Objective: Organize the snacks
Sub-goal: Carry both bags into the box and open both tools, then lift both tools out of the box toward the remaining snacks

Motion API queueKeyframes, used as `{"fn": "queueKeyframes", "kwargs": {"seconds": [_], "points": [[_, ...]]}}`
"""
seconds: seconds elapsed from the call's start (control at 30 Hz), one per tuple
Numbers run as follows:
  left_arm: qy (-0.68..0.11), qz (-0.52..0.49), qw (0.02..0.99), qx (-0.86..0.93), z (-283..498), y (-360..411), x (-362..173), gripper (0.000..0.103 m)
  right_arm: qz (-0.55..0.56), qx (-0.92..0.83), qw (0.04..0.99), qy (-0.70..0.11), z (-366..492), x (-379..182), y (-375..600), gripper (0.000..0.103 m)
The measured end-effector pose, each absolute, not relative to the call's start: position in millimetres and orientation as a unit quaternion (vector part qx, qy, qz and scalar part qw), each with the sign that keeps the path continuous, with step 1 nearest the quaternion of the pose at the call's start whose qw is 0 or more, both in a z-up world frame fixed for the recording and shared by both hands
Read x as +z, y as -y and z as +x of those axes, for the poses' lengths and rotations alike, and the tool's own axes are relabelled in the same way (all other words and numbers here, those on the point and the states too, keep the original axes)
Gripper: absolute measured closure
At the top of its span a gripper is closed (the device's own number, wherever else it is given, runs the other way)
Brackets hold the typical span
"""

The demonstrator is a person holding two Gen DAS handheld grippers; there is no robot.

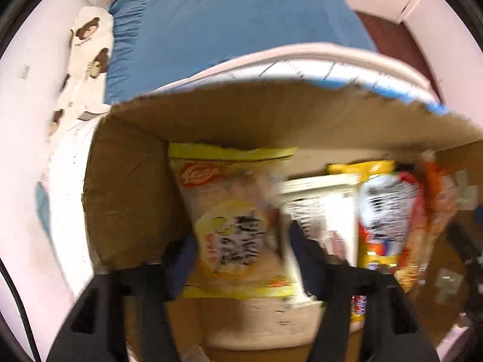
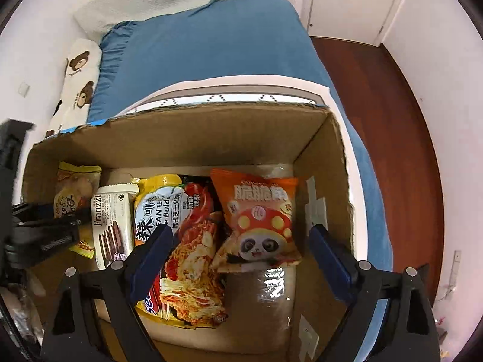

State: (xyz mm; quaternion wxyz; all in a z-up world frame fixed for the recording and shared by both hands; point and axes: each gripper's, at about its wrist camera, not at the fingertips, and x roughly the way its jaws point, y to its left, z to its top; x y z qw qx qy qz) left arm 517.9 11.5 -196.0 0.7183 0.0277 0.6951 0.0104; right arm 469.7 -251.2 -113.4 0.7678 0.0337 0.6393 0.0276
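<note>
A cardboard box stands on a bed and holds several snack packs. My left gripper is inside the box at its left end, shut on a yellow snack bag, which also shows in the right wrist view. My left gripper also shows in the right wrist view. Beside the bag lie a white Franzzi cookie pack, a yellow noodle pack and an orange panda snack bag. My right gripper is open and empty above the noodle pack and panda bag.
The box sits on a white board over a blue bedsheet. A bear-print pillow lies at the left by the wall. Red-brown floor and a white door are to the right. Clear tape strips mark the box bottom.
</note>
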Motion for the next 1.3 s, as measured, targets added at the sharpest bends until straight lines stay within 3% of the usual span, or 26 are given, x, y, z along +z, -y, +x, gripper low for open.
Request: {"fn": "queueKeyframes", "kwargs": {"seconds": [0.03, 0.07, 0.1, 0.43, 0.8, 1.3], "points": [[-0.692, 0.018, 0.722, 0.005, 517, -13, -189, 0.023, 0.036, 0.029, 0.767, -0.64, 467, -111, 252, 0.008], [-0.688, 0.011, 0.726, 0.003, 515, -13, -183, 0.01, 0.037, 0.03, 0.766, -0.642, 466, -110, 252, 0.007], [-0.682, 0.009, 0.731, 0.001, 513, -12, -178, 0.009, 0.036, 0.03, 0.766, -0.641, 463, -109, 252, 0.007], [-0.629, -0.022, 0.777, -0.001, 457, 5, -118, 0.009, 0.048, 0.031, 0.778, -0.626, 409, -76, 257, 0.007], [-0.527, -0.01, 0.85, 0.009, 371, 7, -60, 0.009, 0.027, 0.041, 0.834, -0.549, 330, -12, 245, 0.007], [-0.479, -0.028, 0.877, -0.007, 291, 21, -29, 0.009, 0.046, 0.071, 0.853, -0.514, 249, 32, 242, 0.007]]}}
